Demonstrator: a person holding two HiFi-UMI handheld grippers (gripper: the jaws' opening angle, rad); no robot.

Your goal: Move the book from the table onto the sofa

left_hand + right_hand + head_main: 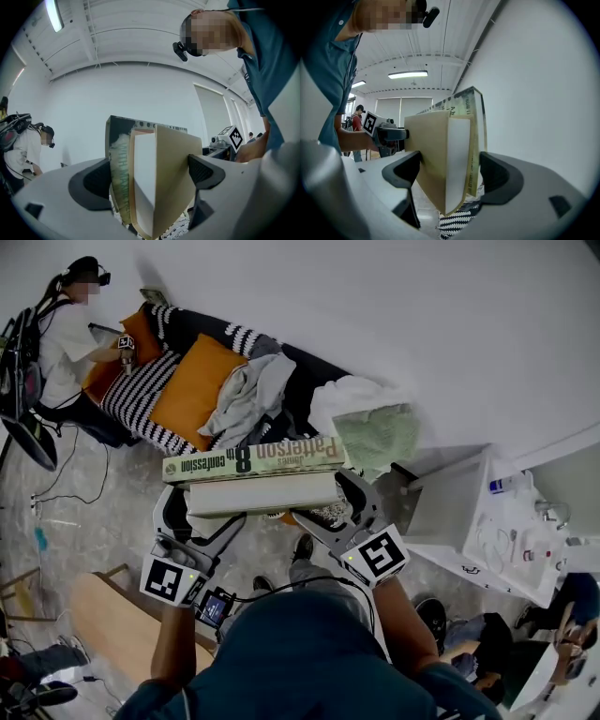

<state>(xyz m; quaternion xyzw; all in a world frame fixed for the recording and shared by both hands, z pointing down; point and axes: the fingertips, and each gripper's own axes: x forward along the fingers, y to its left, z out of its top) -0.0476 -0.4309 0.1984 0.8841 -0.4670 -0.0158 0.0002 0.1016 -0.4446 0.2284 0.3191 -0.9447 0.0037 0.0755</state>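
One thick, glossy-jacketed book [253, 460] tight in left hand-held gripper [149, 176] and right hand-held gripper [450, 173]

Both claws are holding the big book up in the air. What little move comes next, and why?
Probably carry it forward a bit toward the dark sofa. The thick green-jacketed book is clamped at its ends by the left gripper and the right gripper, and it seems to hang short of the orange cushion, not yet resting on anything.

The right claw [450, 174] grips a thick tan hardcover book [436, 154] standing on edge, one jaw against each cover. The left claw [396, 133] holds its far end. Black-and-white striped fabric [457, 221] shows below.
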